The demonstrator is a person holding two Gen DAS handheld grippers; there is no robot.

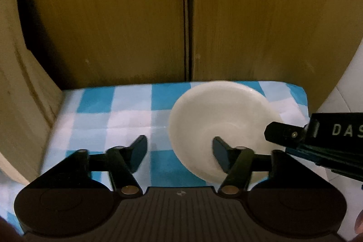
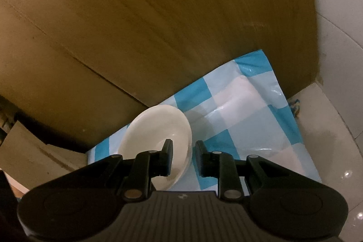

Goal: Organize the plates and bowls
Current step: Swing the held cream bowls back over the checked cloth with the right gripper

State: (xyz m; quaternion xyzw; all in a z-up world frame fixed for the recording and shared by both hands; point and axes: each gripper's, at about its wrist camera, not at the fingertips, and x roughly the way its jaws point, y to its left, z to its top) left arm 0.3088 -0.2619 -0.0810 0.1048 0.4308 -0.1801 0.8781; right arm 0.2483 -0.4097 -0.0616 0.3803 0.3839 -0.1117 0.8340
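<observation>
A white shallow bowl (image 1: 217, 115) rests on the blue-and-white checked cloth (image 1: 127, 106), at its right side. My left gripper (image 1: 180, 149) is open and empty, low over the cloth, with its right finger (image 1: 223, 153) in front of the bowl's near-left edge. My right gripper (image 2: 183, 155) straddles the bowl's (image 2: 156, 133) near rim: its left finger (image 2: 166, 155) is inside the bowl, its right finger (image 2: 200, 158) outside. The jaws stand a little apart and do not press on the rim. The right gripper also shows in the left wrist view (image 1: 281, 130).
Brown wooden cupboard doors (image 1: 136, 15) stand right behind the cloth. A white tiled floor (image 2: 329, 140) lies to the right of the cloth (image 2: 245, 119). A pale stepped ledge (image 1: 20, 87) rises on the left.
</observation>
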